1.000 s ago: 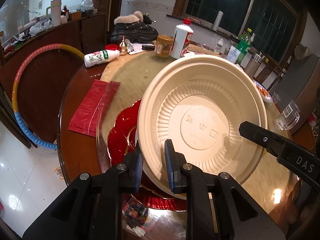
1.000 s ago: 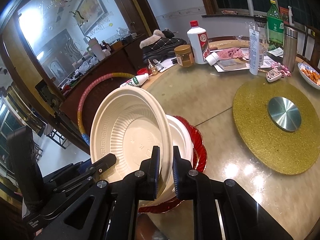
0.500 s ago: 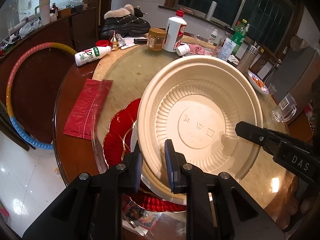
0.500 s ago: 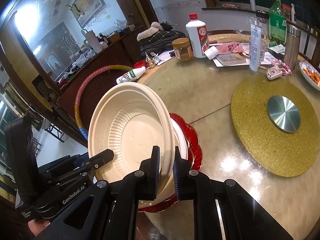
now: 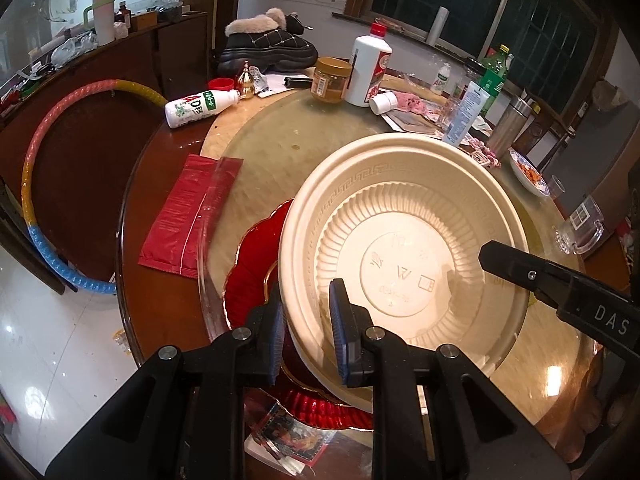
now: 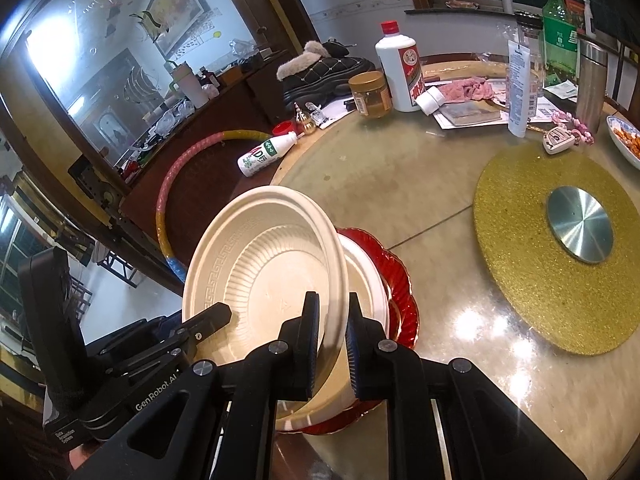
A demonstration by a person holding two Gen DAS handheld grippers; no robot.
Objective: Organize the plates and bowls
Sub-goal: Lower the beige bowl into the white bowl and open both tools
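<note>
A large cream disposable bowl [image 5: 404,248] hangs tilted over the near edge of the round table. My left gripper [image 5: 306,300] is shut on its near left rim. The right gripper [image 6: 333,304] is shut on the opposite rim of the cream bowl [image 6: 260,280], and one of its fingers [image 5: 532,274] reaches in from the right in the left wrist view. Under the bowl a white bowl [image 6: 368,280] sits on a red scalloped plate [image 6: 402,296], whose red plate edge [image 5: 248,264] also shows in the left wrist view.
A gold mat with a metal disc [image 6: 580,224] lies to the right. Bottles, a jar [image 5: 331,80] and papers crowd the far side. A red packet [image 5: 188,216] lies at left, a hula hoop [image 5: 32,184] leans beyond the table edge, and a glass cup [image 5: 580,228] stands right.
Both grippers keep their hold on the cream bowl. It stays in about the same place, and only the views sway slightly.
</note>
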